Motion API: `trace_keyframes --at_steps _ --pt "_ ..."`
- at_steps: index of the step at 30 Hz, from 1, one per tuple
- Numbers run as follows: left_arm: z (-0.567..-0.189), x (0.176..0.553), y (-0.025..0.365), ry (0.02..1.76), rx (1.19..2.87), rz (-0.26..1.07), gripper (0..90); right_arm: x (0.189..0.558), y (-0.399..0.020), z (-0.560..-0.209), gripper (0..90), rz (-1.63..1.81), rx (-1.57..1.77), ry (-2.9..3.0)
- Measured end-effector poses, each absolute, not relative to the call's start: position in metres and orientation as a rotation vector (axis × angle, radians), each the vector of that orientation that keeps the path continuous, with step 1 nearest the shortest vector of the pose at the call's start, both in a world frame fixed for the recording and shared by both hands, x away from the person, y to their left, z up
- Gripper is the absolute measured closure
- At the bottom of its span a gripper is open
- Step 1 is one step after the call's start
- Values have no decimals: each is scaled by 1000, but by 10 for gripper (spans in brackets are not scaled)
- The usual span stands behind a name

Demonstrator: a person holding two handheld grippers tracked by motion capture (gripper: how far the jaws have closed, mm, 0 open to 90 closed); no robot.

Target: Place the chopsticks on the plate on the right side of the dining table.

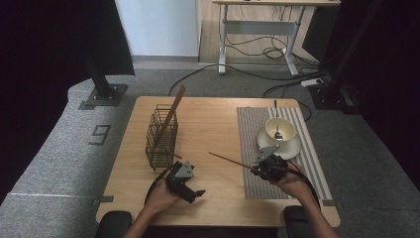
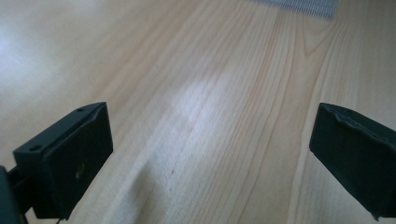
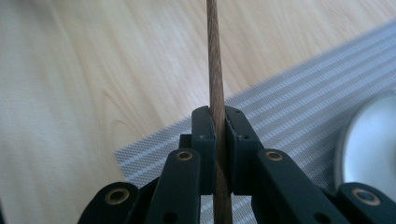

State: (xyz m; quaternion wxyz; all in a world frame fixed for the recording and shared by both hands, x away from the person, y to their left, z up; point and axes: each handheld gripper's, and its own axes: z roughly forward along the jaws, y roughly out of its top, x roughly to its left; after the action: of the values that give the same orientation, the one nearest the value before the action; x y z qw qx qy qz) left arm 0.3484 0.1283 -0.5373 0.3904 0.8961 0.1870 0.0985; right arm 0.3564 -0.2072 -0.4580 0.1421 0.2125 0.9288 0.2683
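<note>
My right claw (image 1: 251, 170) is clamped on a thin wooden chopstick (image 1: 229, 160), held above the surface near the left edge of the striped mat (image 1: 257, 186), its tip pointing toward the wire basket (image 1: 161, 136) near the left edge, where what appears to be a second stick (image 1: 170, 115) stands. To seat it well, I would tilt it upright before lowering. My left claw (image 1: 196, 196) stands apart, empty. The right gripper view shows the pads (image 3: 204, 140) pinching the stick; the high view shows the basket.

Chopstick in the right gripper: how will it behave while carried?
The chopstick looks stiff: it sticks out straight from the right gripper. Probably light, being so thin. Clamped at one narrow spot, it may pivot or slip if bumped.
</note>
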Motion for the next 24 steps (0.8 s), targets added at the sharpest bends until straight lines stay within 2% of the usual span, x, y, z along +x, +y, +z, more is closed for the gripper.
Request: trace_keyframes --at_steps 11,24 --pt "-552 353 125 473 2369 241 0 374 -249 -467 832 748 844 2579" --pt "-552 355 125 482 2378 209 0 390 -287 -481 832 676 1053 2477"
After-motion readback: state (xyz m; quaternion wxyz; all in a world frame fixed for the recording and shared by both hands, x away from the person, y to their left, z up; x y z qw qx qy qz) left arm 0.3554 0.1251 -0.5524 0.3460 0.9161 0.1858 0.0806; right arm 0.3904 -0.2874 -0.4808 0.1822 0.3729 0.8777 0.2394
